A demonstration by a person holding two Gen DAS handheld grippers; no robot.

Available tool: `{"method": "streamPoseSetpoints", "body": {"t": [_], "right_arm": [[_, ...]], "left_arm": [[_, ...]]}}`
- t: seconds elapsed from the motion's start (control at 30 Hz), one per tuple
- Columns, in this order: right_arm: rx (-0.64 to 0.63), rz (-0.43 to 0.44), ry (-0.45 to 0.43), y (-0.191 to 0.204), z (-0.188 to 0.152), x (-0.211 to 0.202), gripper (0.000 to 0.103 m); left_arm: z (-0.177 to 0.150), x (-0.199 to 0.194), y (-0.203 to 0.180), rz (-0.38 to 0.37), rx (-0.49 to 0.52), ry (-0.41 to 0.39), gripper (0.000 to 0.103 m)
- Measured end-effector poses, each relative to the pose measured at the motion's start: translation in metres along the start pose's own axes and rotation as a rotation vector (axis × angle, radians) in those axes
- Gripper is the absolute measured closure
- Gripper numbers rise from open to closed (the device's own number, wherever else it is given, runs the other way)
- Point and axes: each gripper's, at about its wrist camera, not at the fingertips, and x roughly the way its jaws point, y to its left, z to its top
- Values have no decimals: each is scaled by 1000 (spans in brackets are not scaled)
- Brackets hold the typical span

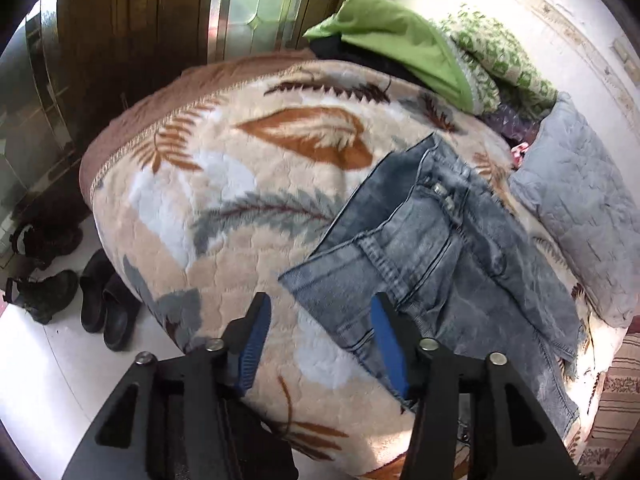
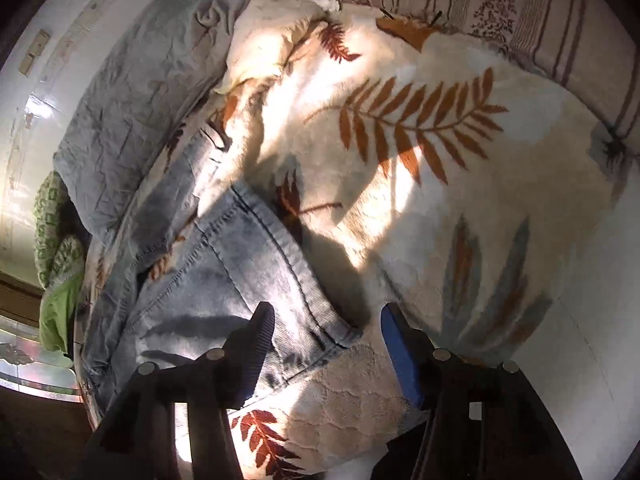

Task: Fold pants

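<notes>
The jeans (image 1: pixel 436 248) are faded, stitched denim with metal buttons. The blanket (image 1: pixel 240 200) beneath is plush, quilted fleece. The grey quilt (image 1: pixel 580 208) looks crinkled, matt cloth. The floor (image 1: pixel 52 368) is glossy.

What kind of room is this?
Most likely a bedroom. A bed covered by a fluffy leaf-print blanket has jeans spread on it, a grey pillow sits at one side, and shoes wait on the floor beside it.
</notes>
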Motion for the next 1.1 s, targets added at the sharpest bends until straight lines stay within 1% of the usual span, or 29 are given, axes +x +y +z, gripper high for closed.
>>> {"method": "streamPoseSetpoints", "body": {"t": [0.07, 0.1, 0.17, 0.23, 0.3, 0.33, 0.37, 0.4, 0.43, 0.47, 0.5, 0.57, 0.63, 0.73, 0.8, 0.83, 0.93, 0.97, 1.03, 1.1], "right_arm": [[-22, 99, -37, 15, 8, -13, 43], [-45, 152, -39, 25, 11, -14, 42], [-100, 230, -15, 51, 17, -5, 42], [-129, 292, 23, 72, 23, 17, 42], [-150, 298, 68, 88, 30, 48, 42], [-148, 292, 87, 90, 35, 63, 42], [-145, 267, 106, 89, 40, 79, 42], [-132, 206, 119, 84, 44, 96, 42], [-98, 139, 143, 77, 46, 110, 44], [-65, 159, 146, 71, 47, 110, 44], [-72, 164, 138, 74, 49, 104, 43], [-164, 164, 119, 91, 53, 90, 43], [-229, 157, 72, 108, 61, 76, 43], [-276, 161, 19, 129, 81, 70, 41], [-300, 167, 26, 144, 99, 79, 41], [-309, 177, 33, 150, 108, 86, 41], [-308, 200, 45, 165, 138, 107, 41], [-300, 198, 43, 168, 149, 115, 40], [-290, 185, 47, 175, 170, 133, 40], [-292, 181, 63, 183, 188, 152, 41]], "left_arm": [[4, -11, -18, -20, 70, -55, 38], [4, -12, -29, -38, 111, -64, 36], [2, -5, -51, -84, 189, -45, 33], [-6, 8, -70, -93, 259, -18, 33], [-14, 29, -81, -56, 311, 13, 32], [-18, 46, -87, -28, 340, 44, 31], [-22, 66, -89, 18, 366, 110, 29], [-27, 83, -87, 74, 376, 183, 29], [-28, 87, -84, 66, 374, 191, 29], [-25, 79, -83, 42, 374, 158, 29], [-21, 72, -84, 27, 374, 141, 29], [-4, 60, -85, -15, 348, 119, 29], [23, 55, -89, -65, 315, 87, 28], [73, 68, -101, -106, 280, 73, 26], [110, 95, -113, -151, 269, 112, 25], [126, 111, -118, -155, 262, 131, 25], [166, 155, -132, -197, 263, 164, 25], [175, 168, -135, -204, 254, 178, 25], [188, 192, -137, -256, 214, 216, 26], [195, 208, -140, -274, 174, 237, 27]]}}
